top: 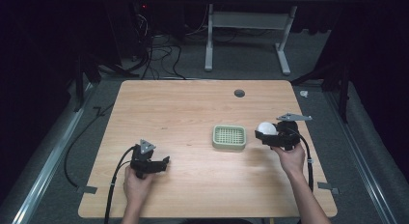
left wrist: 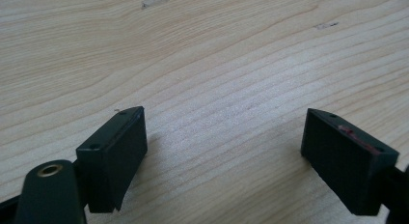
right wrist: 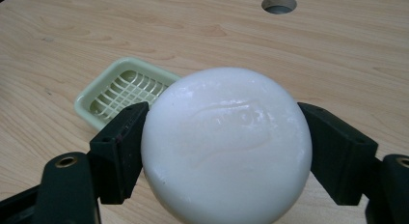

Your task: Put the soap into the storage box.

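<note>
Soap bar [right wrist: 226,144] clamped between right gripper [right wrist: 224,147] jaws, beside soap dish [right wrist: 103,96], left gripper [left wrist: 224,151] jaws wide apart, empty

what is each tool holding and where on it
The right tool grips a round white soap bar by its opposite side edges. The left tool is open over the table, holding nothing.

L gripper [top: 161,162] sits low w/ jaws spread wide, nothing in them; R gripper [top: 263,135] is clamped on soap [top: 266,129], both hand-held.
</note>
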The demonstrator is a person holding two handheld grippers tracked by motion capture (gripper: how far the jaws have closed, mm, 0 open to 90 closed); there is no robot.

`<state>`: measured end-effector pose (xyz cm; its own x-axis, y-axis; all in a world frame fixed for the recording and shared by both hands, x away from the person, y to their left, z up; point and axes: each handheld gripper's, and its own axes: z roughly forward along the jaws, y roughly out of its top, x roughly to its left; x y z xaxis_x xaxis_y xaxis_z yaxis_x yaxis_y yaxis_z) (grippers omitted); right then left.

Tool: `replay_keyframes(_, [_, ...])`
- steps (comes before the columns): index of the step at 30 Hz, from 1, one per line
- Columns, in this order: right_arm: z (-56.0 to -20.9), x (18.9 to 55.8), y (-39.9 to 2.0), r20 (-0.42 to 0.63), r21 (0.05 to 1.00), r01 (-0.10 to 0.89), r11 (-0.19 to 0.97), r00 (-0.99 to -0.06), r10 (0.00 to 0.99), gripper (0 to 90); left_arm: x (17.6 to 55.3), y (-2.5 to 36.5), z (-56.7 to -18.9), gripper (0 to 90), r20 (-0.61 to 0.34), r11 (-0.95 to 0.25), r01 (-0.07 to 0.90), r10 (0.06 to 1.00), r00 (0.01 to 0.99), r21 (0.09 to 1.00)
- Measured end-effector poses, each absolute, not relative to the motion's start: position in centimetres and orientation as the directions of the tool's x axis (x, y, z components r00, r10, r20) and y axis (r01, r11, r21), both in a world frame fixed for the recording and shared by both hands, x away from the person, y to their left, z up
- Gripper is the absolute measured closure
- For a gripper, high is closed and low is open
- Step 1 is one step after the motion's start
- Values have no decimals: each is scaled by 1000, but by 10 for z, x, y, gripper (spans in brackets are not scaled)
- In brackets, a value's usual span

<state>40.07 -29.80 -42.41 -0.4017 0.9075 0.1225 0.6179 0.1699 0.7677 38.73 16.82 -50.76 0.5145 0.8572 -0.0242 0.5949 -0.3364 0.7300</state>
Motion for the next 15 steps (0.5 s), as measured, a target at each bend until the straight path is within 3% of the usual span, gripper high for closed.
replay_keyframes(15, [-423,404,-284,133,769,613,184,-435,891,235,387,168,-508,169,-24,-336,595,857,514,730])
